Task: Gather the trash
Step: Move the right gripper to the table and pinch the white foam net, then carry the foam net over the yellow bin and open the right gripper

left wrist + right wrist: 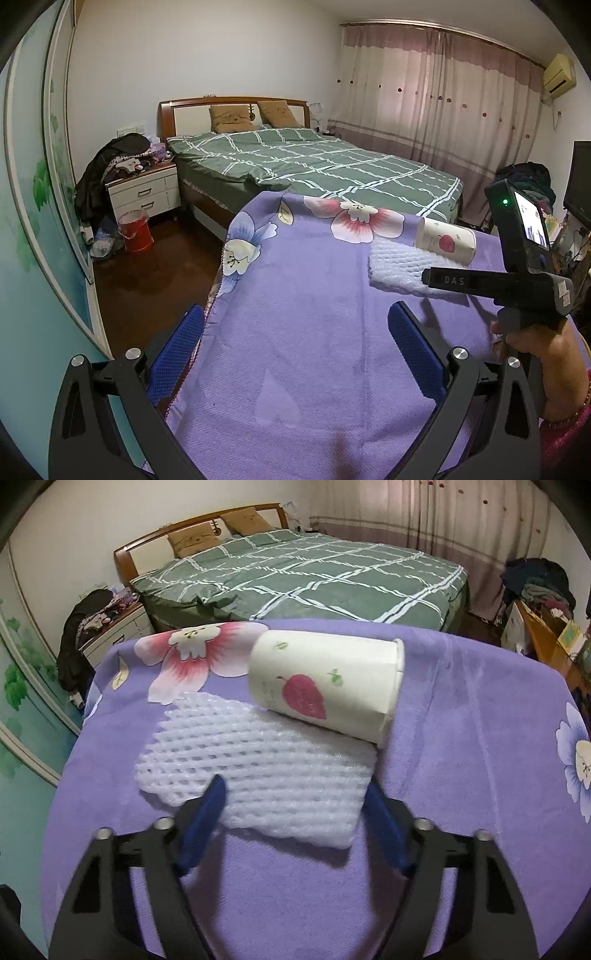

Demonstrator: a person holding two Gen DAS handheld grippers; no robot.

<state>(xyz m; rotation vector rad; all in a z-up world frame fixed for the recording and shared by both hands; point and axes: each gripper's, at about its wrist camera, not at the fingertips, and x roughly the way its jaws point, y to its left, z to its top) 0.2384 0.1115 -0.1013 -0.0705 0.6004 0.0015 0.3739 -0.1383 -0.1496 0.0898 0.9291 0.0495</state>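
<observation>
A double bed [314, 576] with a green checked cover fills the far side of the room, two tan pillows [231, 117] at its headboard. In front of the bed stands one table [461, 738] draped in a purple flowered cloth, and both pieces of trash lie on it.

One white foam net sleeve [258, 760] lies flat toward the table's near side, its long axis running across the table, roughly parallel to the foot of the bed. One paper cup [325, 683] printed with a red leaf lies on its side on the bed side of the sleeve, resting on the sleeve's far edge; its long axis also runs across, its mouth turned to the right in the right wrist view.

The right gripper [295, 805], held in a person's hand [532, 343], sits partly open over the sleeve's near edge, one blue finger planted on the foam and the other at the sleeve's right end; whether the pads press on it cannot be told. The left gripper [295, 339] hangs wide open over the table's left edge, nothing between its two fingers, well apart from the cup and sleeve.

One red bucket [135, 230] stands on the floor left of the bed.
</observation>
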